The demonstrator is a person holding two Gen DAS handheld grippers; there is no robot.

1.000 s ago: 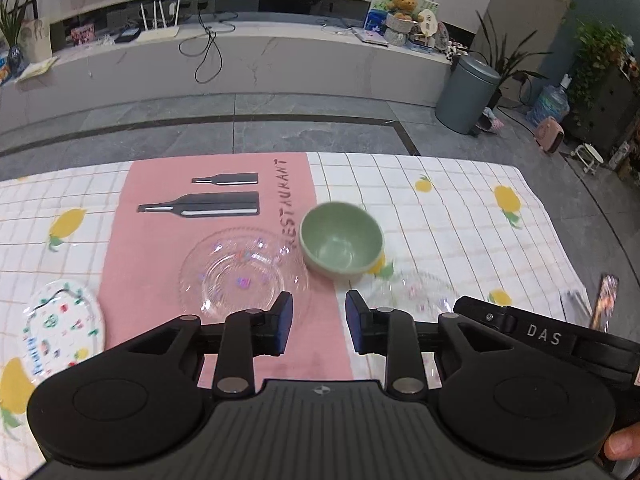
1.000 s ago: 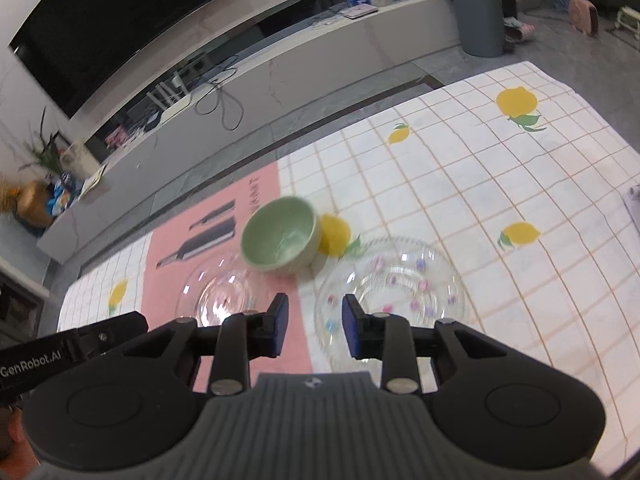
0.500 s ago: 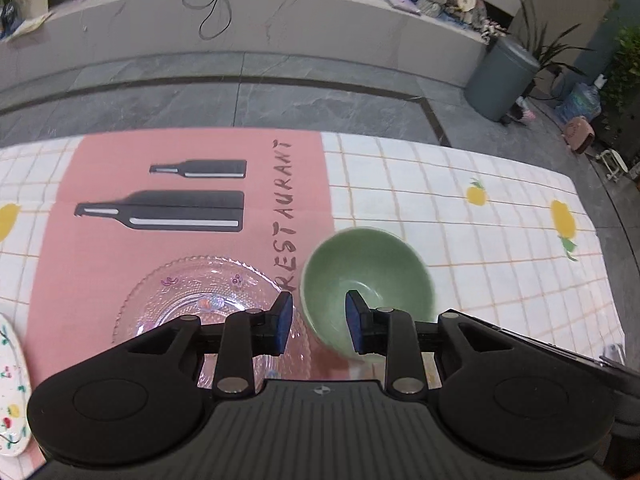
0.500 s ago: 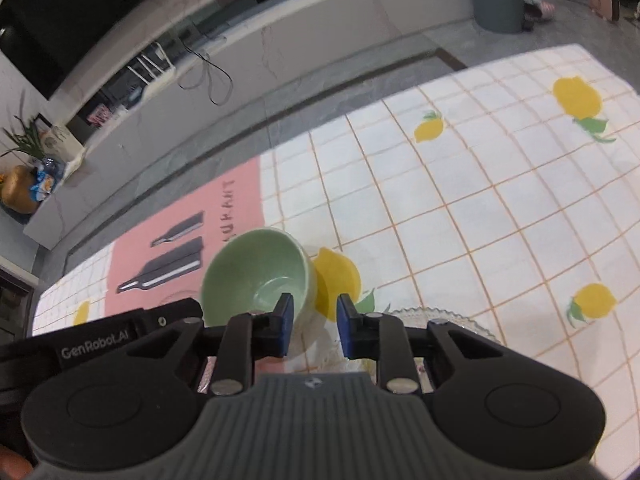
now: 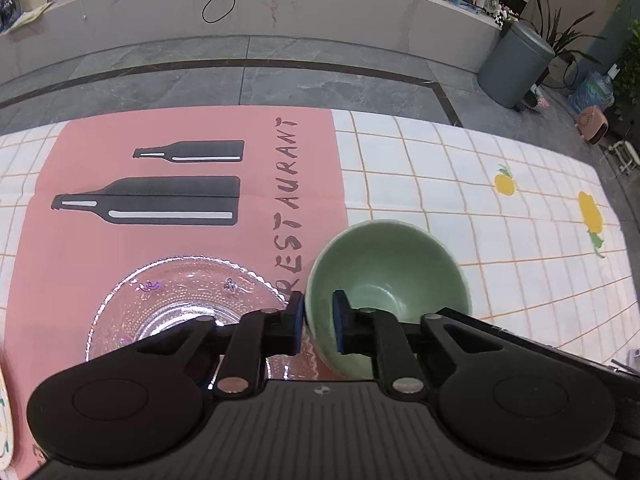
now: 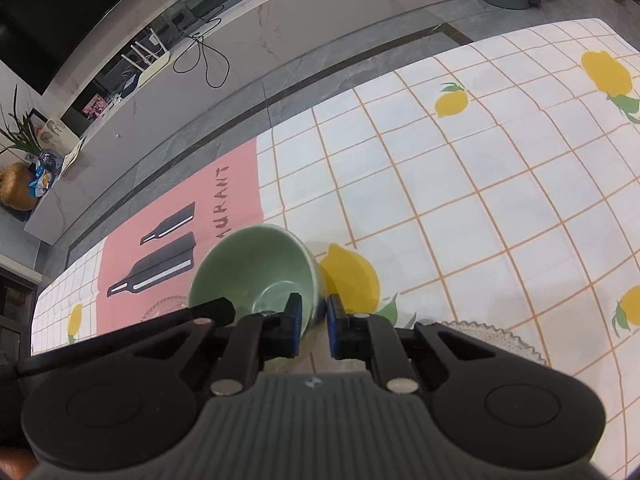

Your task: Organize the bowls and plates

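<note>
Now both grippers pinch the green bowl (image 5: 386, 280) by its rim, their jaws having just closed on it: the left gripper (image 5: 317, 320) grips the bowl's left wall, the right gripper (image 6: 313, 326) its right wall. It sits at the pink mat's (image 5: 100, 248) right edge, just right of a glass plate (image 5: 176, 300); another glass plate (image 6: 500, 338) lies near right

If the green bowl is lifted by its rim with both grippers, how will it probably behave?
The bowl looks like glazed ceramic: probably stiff, fairly heavy and breakable. Its glossy wall may slip between the pads. The left gripper and right gripper have just closed on opposite sides of the rim, so it should stay level, not tip.
</note>
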